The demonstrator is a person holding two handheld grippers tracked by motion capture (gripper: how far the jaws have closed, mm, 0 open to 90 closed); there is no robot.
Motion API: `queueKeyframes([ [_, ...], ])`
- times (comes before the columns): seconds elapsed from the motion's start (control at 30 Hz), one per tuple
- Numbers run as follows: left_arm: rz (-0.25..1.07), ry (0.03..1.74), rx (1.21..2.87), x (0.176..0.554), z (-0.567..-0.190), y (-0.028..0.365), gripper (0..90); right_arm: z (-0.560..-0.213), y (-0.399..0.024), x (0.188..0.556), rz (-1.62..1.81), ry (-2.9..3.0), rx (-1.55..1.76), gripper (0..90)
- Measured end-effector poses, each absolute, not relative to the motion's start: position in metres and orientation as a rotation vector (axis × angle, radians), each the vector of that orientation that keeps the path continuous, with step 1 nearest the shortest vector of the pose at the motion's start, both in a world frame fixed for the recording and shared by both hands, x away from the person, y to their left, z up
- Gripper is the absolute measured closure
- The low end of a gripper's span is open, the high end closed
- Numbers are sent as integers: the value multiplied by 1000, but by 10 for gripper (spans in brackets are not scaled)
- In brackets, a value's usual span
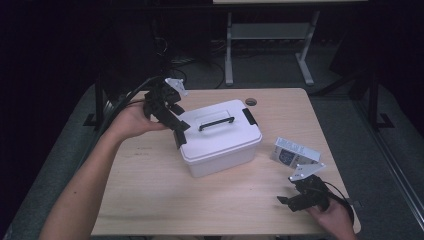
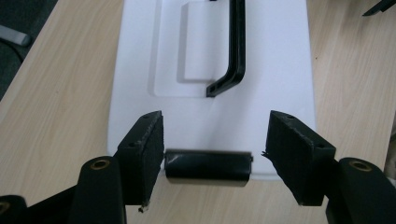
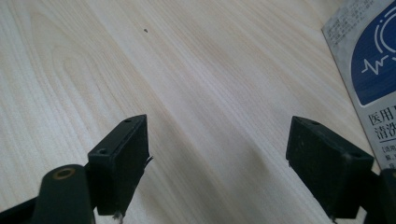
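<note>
box handle (image 2: 231, 51) cut off, latch (image 2: 208, 167) visible

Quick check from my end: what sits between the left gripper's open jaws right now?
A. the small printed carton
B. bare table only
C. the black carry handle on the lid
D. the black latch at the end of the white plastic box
D: in the left gripper view the left gripper has its open jaws on either side of the black latch at the end of the white plastic box, not clamped on it.
</note>
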State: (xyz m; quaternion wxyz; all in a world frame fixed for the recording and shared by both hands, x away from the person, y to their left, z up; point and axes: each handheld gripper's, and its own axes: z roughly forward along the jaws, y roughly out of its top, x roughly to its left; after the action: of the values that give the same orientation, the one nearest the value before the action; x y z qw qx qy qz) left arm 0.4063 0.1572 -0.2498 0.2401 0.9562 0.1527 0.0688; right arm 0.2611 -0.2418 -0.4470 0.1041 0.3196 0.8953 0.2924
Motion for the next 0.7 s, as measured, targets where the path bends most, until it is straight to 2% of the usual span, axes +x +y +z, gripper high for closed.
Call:
queueKeyframes([
  [0.7, 184, 369, 2647, 421, -257, 110, 376, -445, -245, 259, 878, 2624, 950, 205],
])
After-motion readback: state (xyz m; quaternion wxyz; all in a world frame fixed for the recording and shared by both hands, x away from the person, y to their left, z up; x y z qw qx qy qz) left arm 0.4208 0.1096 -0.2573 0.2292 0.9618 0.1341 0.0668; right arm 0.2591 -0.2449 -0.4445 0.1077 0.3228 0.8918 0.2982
